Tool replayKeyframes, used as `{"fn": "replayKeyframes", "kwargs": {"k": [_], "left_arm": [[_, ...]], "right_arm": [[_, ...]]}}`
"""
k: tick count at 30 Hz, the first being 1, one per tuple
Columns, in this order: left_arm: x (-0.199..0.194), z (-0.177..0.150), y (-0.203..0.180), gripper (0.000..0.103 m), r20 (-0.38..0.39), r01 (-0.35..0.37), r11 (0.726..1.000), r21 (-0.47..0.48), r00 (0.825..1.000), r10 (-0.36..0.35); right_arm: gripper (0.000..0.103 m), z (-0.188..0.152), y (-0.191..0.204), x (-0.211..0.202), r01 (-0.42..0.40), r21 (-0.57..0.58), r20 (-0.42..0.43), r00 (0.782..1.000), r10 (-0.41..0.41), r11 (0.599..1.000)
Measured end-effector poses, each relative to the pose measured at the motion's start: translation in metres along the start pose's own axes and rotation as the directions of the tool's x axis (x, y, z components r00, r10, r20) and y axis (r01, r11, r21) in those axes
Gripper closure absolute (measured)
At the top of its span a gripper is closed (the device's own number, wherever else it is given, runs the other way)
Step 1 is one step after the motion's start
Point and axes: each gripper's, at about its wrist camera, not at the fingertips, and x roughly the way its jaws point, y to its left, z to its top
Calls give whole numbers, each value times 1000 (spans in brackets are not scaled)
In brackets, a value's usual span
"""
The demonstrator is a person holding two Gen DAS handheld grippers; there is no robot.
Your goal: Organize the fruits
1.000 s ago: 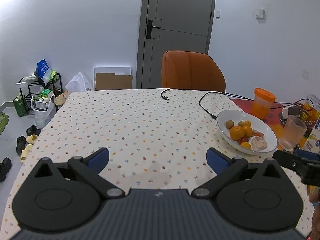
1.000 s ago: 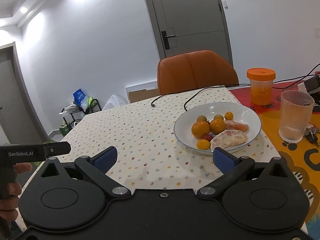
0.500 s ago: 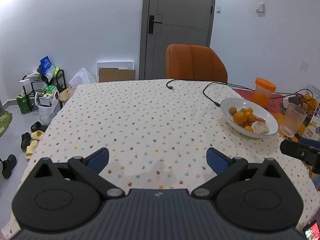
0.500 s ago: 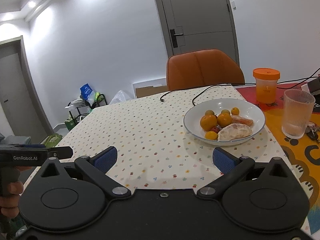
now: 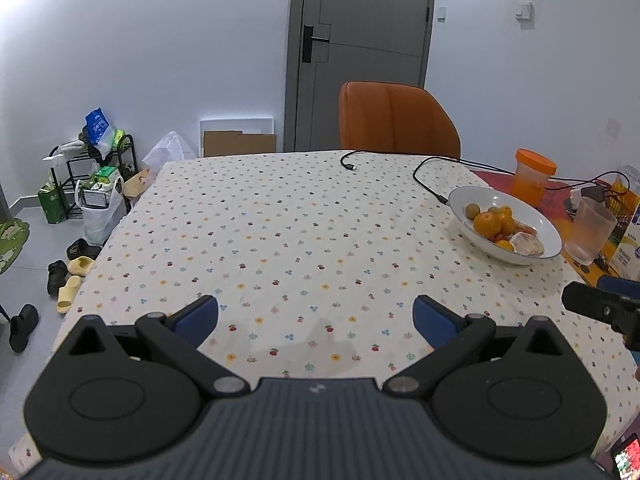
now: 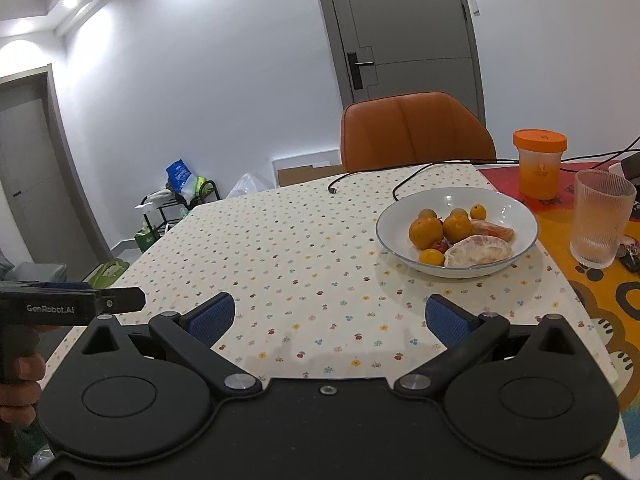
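White china, a wide bowl (image 6: 516,216), sits toward the right side of the table (image 5: 280,240) on a cloth dotted with little flowers, and all the fruit is in it: two oranges (image 6: 426,233) side by side, a few smaller round yellow-orange fruits around them, a peeled pale citrus half (image 6: 478,253) at the near rim, and a peeled orange-coloured piece (image 6: 494,230) behind that. A small red fruit peeks out between them.

The left gripper (image 5: 316,316) hangs over the near edge of the cloth with its blue-padded fingers spread wide and nothing between them. The right gripper (image 6: 330,318) is likewise agape and empty, low above the near table edge, the bowl lying beyond it and to its right. A hand (image 6: 18,384) clasps the left tool's handle at the left edge of the right-hand view.

Just right of the bowl stands a ribbed glass (image 6: 602,218); farther back, an orange-lidded cup (image 6: 539,164). A black cable (image 5: 424,172) trails across the far cloth, and an orange chair (image 5: 396,120) stands at the far side.
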Motion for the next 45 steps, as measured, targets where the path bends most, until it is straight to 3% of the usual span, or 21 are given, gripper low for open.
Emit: {"fn": "replayKeyframes", "kwargs": {"k": [45], "left_arm": [[-5, -1, -4, 0, 6, 2, 1000, 11, 1000, -2]], "right_arm": [[0, 2, 3, -5, 4, -21, 15, 1000, -3, 1000]]}}
